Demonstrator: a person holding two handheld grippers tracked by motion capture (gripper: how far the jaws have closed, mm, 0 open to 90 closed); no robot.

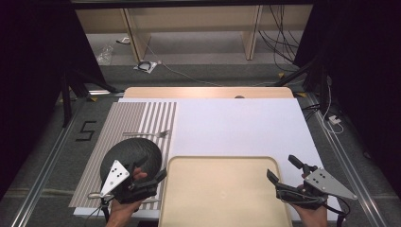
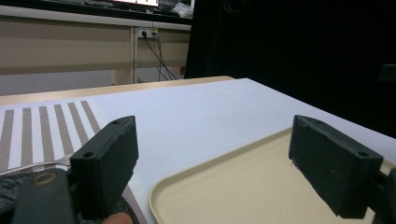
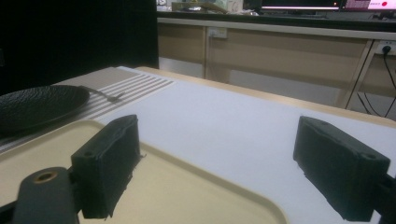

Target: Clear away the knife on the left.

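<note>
Beige tray (image 1: 222, 189), bare, round-cornered

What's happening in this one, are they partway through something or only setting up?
It looks like setup. A person holds the left gripper above the near edge of the black plate, jaws open and holding nothing. The right gripper hovers open by the right edge of the beige tray, also holding nothing. The plate sits on the striped placemat, with a fork lying just beyond it. Nothing lies in the tray.
</note>
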